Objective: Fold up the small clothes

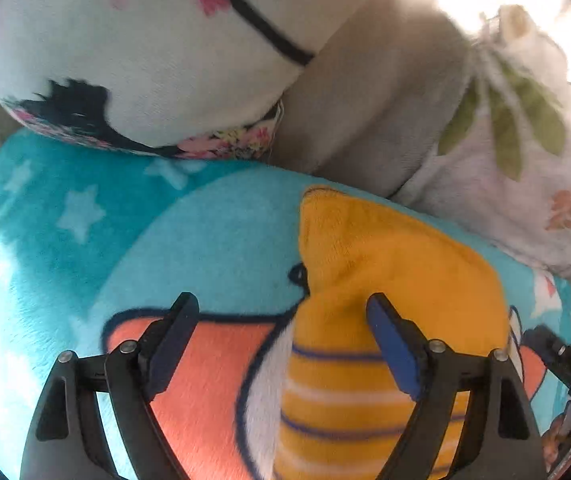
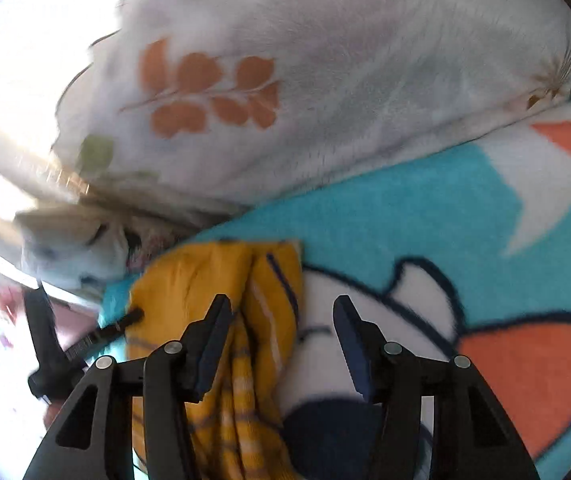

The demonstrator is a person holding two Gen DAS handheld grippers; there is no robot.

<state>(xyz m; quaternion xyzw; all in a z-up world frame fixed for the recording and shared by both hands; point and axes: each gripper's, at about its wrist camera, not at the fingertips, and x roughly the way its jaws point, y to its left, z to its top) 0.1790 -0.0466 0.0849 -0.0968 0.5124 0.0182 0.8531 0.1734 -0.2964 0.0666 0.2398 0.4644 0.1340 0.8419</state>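
Observation:
A small mustard-yellow garment with white and blue stripes lies folded over on a turquoise cartoon blanket. My left gripper hovers over its left edge, jaws wide open; the right finger is above the cloth and the left finger over bare blanket. In the right wrist view the same garment lies bunched to the left. My right gripper stands open above its right edge, with nothing pinched between the pads. The left gripper's black fingers show at the left there.
A white plush pillow with pink and black marks lies behind the blanket. A white cushion with orange and green leaves lies along the far right side. A beige surface runs between them. Bright light washes out the far corners.

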